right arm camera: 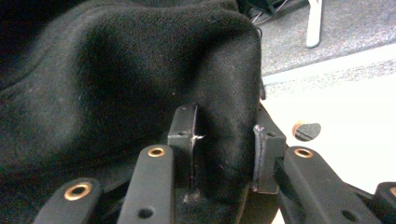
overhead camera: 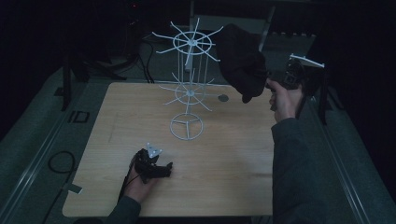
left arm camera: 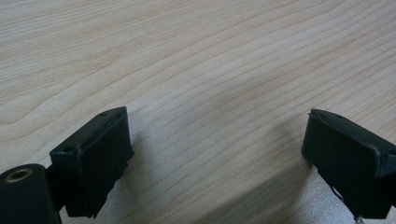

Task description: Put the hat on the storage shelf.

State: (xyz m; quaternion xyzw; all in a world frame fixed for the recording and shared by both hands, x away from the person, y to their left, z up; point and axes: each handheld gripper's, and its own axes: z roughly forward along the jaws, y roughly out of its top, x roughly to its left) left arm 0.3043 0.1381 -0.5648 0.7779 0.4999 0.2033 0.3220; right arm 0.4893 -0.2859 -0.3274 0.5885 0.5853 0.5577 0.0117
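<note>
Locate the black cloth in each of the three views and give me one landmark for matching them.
High view: the black cloth hangs above the table's far right, beside the white wire rack, pinched by the right gripper.
Left gripper view: not in it; bare wooden table between open jaws.
Right gripper view: the cloth covers the left and centre, a fold clamped between the jaws.
Shared landmark: the small dark round mark on the tabletop.
</note>
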